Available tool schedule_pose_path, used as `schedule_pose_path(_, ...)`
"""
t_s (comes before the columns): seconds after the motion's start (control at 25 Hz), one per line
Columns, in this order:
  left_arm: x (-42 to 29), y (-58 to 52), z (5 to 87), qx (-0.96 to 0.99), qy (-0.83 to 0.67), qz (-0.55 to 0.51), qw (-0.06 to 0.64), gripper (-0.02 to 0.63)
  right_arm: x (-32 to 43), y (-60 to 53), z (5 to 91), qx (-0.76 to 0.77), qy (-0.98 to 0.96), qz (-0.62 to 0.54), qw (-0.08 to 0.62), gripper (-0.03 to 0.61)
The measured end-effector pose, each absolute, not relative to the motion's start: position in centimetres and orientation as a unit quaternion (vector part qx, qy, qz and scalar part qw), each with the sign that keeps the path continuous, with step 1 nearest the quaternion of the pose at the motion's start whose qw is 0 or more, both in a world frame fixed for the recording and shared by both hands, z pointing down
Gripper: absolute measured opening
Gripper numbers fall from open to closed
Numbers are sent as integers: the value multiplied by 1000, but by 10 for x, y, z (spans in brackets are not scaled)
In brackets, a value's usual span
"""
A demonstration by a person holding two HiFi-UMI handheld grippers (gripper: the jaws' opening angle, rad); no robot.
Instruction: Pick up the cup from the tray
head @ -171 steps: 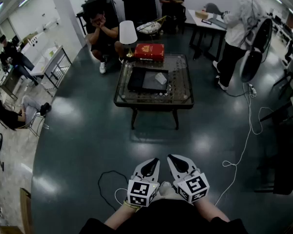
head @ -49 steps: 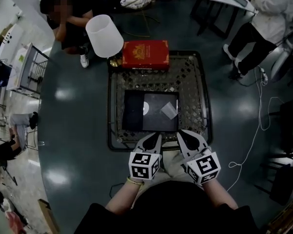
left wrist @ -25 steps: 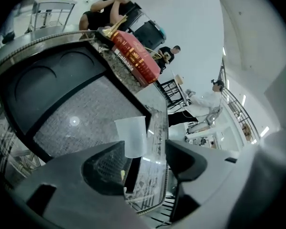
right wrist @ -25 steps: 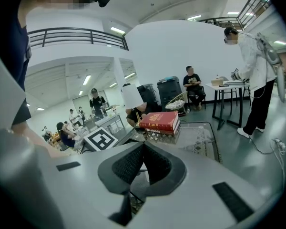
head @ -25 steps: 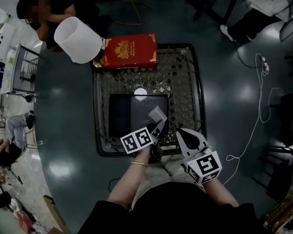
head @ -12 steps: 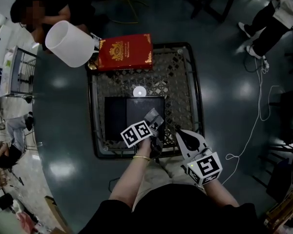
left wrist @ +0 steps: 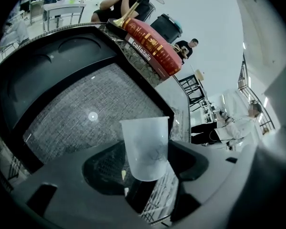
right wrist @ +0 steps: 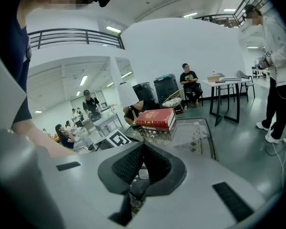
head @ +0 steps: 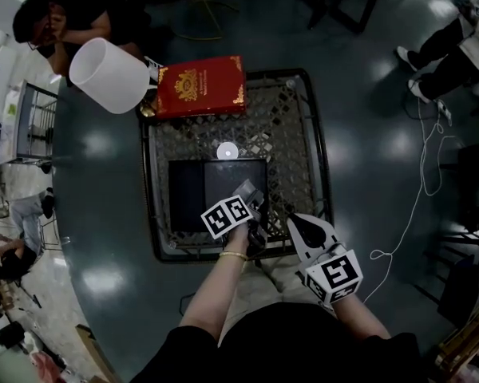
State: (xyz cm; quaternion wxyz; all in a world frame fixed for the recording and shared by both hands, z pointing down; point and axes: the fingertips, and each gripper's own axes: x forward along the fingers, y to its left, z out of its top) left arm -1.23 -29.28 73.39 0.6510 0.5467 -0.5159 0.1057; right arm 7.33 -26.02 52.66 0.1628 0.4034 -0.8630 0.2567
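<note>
A small translucent plastic cup stands upright on the black tray, near its front right corner. In the head view the cup shows pale, just past my left gripper's tips. My left gripper points steeply down at the tray. The cup is between its jaws, which have just been closing. They are still wide apart, and no squeeze on the cup shows. In the head view my left gripper reaches over the tray's near edge. My right gripper waits shut over the table's front edge, with nothing in it.
The tray lies on a glass table with a black metal frame. A red book lies at its far edge beside a white lamp shade. A seated person is beyond the lamp. A white cable runs over the floor at the right.
My left gripper has gone from beside my body out over the tray and sunk down around the cup. The right gripper has stayed put near the table's front edge.
</note>
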Motion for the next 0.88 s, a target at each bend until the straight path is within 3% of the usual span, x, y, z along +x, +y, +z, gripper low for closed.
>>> schedule_pose_path(0.88, -21, -263, 653, 637, -477, 73, 601, 275, 38, -219, 501, 401, -877, 221, 145, 12)
